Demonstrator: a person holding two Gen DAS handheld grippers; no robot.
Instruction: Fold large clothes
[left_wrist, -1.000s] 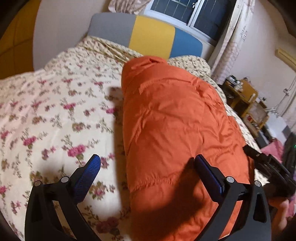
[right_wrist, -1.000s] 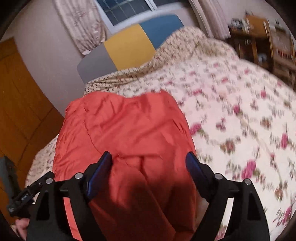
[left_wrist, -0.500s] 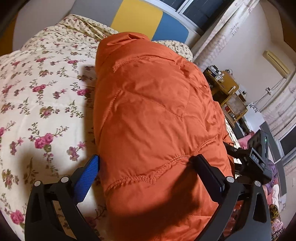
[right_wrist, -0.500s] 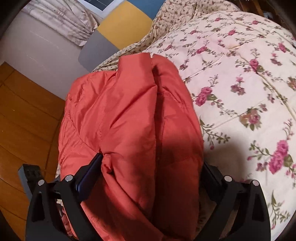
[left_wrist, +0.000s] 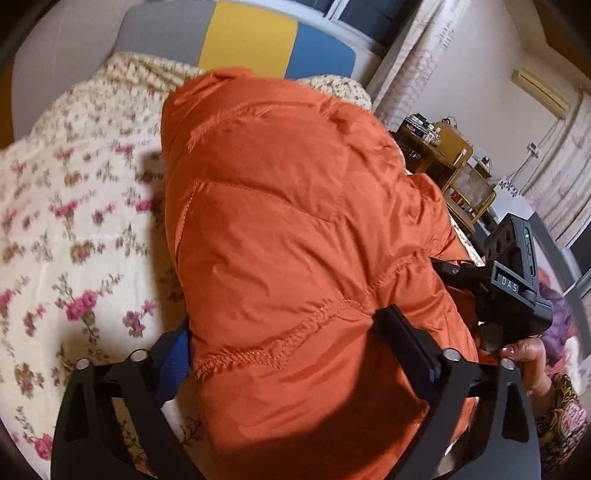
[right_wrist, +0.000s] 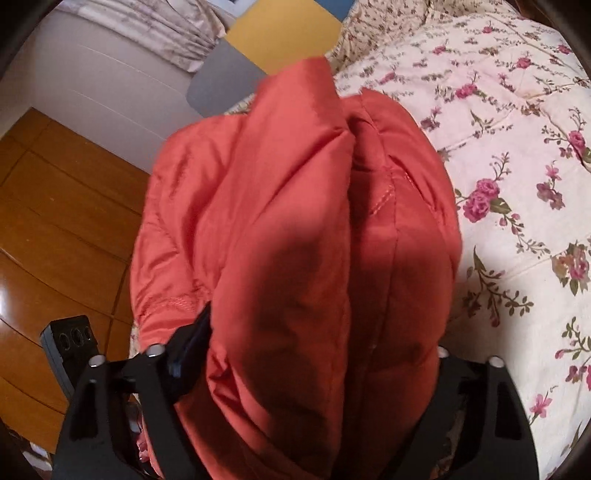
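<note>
On the floral quilt (left_wrist: 55, 221) lies the orange puffer jacket (left_wrist: 295, 221), bunched into a thick roll, its far end pointing at the grey-yellow-blue headboard (left_wrist: 251, 40); landmark for everything below is that jacket. Versus a second ago: left gripper (left_wrist: 291, 354) then had the jacket's left edge between its jaws with quilt showing under the blue pad, now the near end of the roll fills the whole gap; jaws have just been closing, blue left pad (left_wrist: 177, 354) is against the jacket's left flank, right finger lies on top of the fabric, so it looks clamped on the jacket. Right gripper (right_wrist: 310, 354) earlier sat over a flatter spread of fabric, now a raised double fold stands between its fingers; jaws have just been closing too, left pad (right_wrist: 184, 354) presses the jacket's side, right pad is buried under fabric, reads as gripping the jacket. Right of the jacket in the left wrist view: the other gripper's body and the person's hand (left_wrist: 524, 354) with a patterned sleeve. Containers: can't make out any
</note>
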